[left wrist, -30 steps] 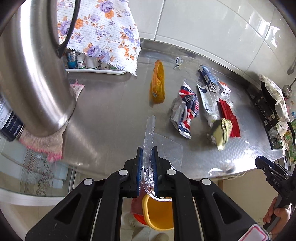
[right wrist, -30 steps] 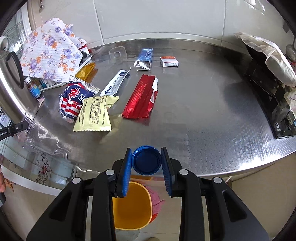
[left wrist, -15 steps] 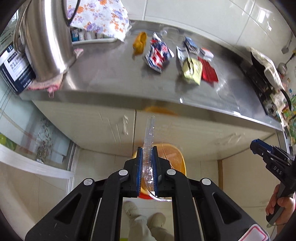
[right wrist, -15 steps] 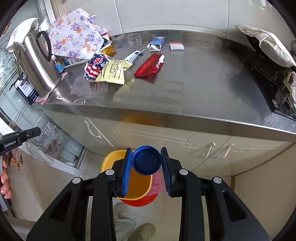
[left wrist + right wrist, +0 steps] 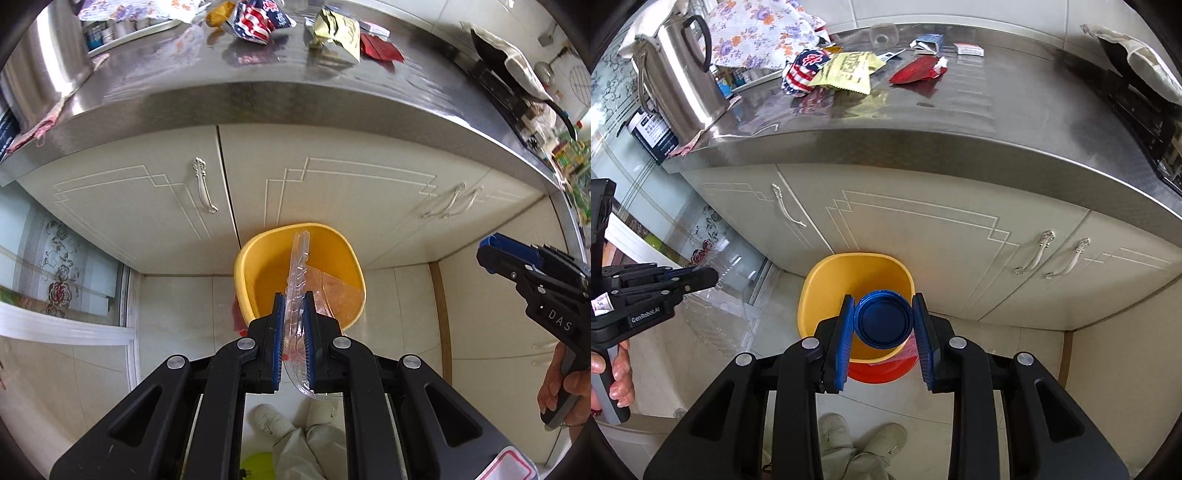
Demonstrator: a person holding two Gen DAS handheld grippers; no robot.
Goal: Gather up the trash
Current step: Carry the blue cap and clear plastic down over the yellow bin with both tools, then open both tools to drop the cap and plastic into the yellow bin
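Now both tongs lowered off countertop (image 5: 960, 110) over yellow bin (image 5: 258, 266), left tongs (image 5: 294, 325) clamping seemingly clear plastic (image 5: 299, 266), right tongs (image 5: 883, 325) clamping blue lid (image 5: 882, 318)

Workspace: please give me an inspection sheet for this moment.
Surface: steel counter, wrappers on it.
Job's things: clear plastic piece in left gripper; blue cap in right gripper; yellow bin on the floor below both.
Clutter: kettle, floral cloth, red wrapper, yellow packet.
Grippers: both shut on their items.
Cables: nothing seen.
Surroundings: cabinet doors, tiled wall, person's shoes.
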